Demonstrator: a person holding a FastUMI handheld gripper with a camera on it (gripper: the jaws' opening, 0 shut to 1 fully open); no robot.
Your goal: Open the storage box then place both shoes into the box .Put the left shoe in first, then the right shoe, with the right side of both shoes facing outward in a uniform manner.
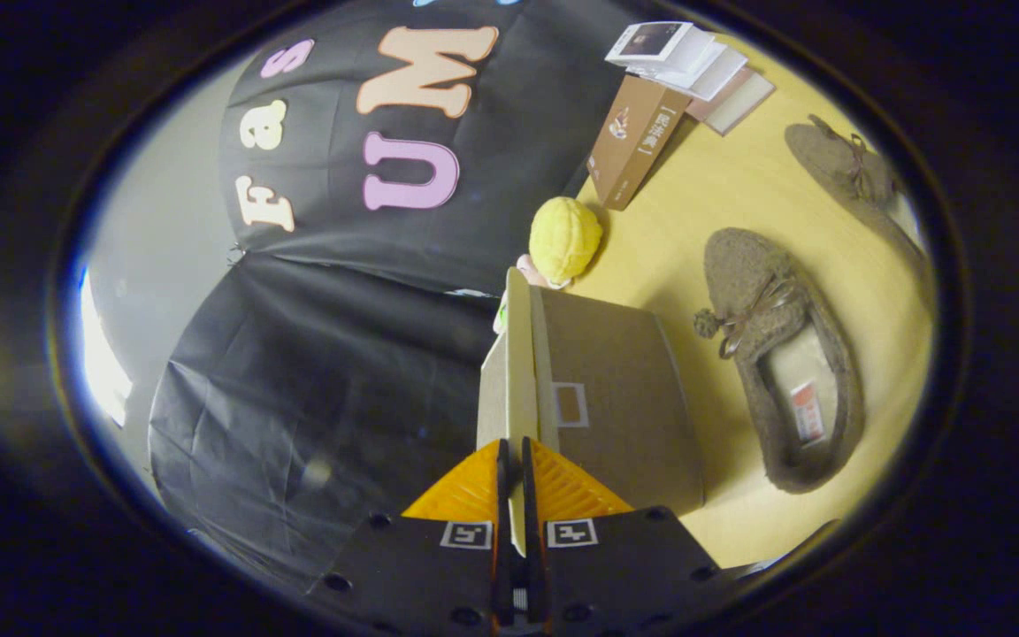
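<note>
While the fingers (511,482) are clamped on the box lid (517,372), raised edge-on, both shoes (779,363) (846,168) lie unpacked on the tabletop (704,203).

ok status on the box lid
Gripper shut on lid flap, lid lifted edge-on. Both shoes on table, not yet boxed. Nothing blocking.
</note>
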